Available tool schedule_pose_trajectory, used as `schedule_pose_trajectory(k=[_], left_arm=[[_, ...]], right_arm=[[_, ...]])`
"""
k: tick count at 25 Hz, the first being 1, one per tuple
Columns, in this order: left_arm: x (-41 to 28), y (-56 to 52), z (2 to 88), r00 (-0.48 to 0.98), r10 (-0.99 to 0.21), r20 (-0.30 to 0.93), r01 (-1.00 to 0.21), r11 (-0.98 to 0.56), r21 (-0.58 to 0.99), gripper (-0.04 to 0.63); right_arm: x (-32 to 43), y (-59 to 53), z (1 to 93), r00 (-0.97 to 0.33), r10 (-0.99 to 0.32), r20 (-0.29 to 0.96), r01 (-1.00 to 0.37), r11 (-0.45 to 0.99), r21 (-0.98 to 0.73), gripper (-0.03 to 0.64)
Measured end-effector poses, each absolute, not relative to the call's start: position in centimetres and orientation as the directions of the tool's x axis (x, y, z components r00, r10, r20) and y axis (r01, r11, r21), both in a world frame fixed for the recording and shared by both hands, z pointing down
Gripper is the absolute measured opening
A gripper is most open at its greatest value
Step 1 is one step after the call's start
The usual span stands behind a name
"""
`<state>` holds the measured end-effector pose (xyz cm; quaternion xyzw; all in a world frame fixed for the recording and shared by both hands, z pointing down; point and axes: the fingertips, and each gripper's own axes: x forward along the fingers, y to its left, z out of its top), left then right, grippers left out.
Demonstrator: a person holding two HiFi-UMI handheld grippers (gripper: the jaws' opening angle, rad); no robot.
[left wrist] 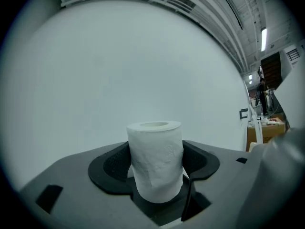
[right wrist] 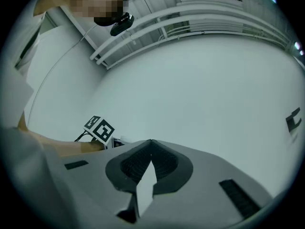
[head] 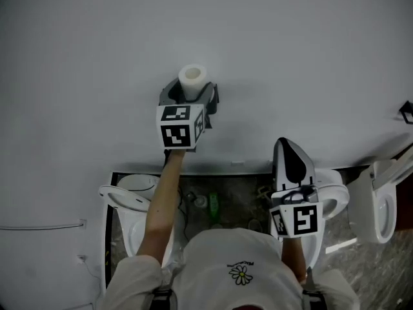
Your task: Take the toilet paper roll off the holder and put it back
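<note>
White paper, the roll (left wrist: pixel 155 161) stands upright between the jaws of the left gripper (head: pixel 191 95), whose dark pads press on its two sides; its hollow core faces up. The gripper holds it in front of a plain white wall (head: pixel 77 57), and the left forearm (head: pixel 161 205) reaches up to it from below. Under the arm, at the foot of the wall, sits a white toilet (head: pixel 126 196), and to its right a green bottle (head: pixel 213 203) shows on the dark mottled floor (head: pixel 193 189). Further right the right gripper (head: pixel 288 150) points towards the wall, well apart from the roll; its jaws are closed tip to tip with nothing between them. A second toilet (head: pixel 335 196) shows behind it, and a third (head: pixel 381 202) stands at the far right. Near the right edge a small black bracket (head: pixel 406 112) is fixed to the wall; whether it is the holder I cannot tell
</note>
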<state>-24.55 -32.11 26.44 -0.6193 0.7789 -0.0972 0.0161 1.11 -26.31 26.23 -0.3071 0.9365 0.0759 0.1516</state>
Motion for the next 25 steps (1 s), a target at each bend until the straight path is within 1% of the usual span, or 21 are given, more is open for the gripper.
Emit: schedule_pose_trajectory(k=[9, 12, 19, 25], left_arm=[[-25.1, -33.0, 28.1, -0.244, -0.958, 0.153, -0.963, 0.221, -0.151, 0.327], [-24.9, -33.1, 28.4, -0.251, -0.954, 0.163, -0.959, 0.221, -0.179, 0.327], [-24.4, -33.1, 28.5, -0.259, -0.956, 0.137, -0.946, 0.223, -0.235, 0.328], [-24.4, -33.1, 28.4, -0.278, -0.955, 0.107, -0.942, 0.250, -0.224, 0.385]], right_arm=[[2.1, -26.7, 26.5, -0.744, -0.586, -0.322, -0.629, 0.777, 0.038, 0.009], [2.2, -26.7, 26.7, -0.744, -0.589, -0.315, -0.630, 0.776, 0.040, 0.009], [2.2, -26.5, 26.6, -0.743, -0.590, -0.315, -0.634, 0.772, 0.050, 0.009], [2.1, -26.3, 26.4, -0.746, -0.583, -0.321, -0.629, 0.775, 0.054, 0.009]])
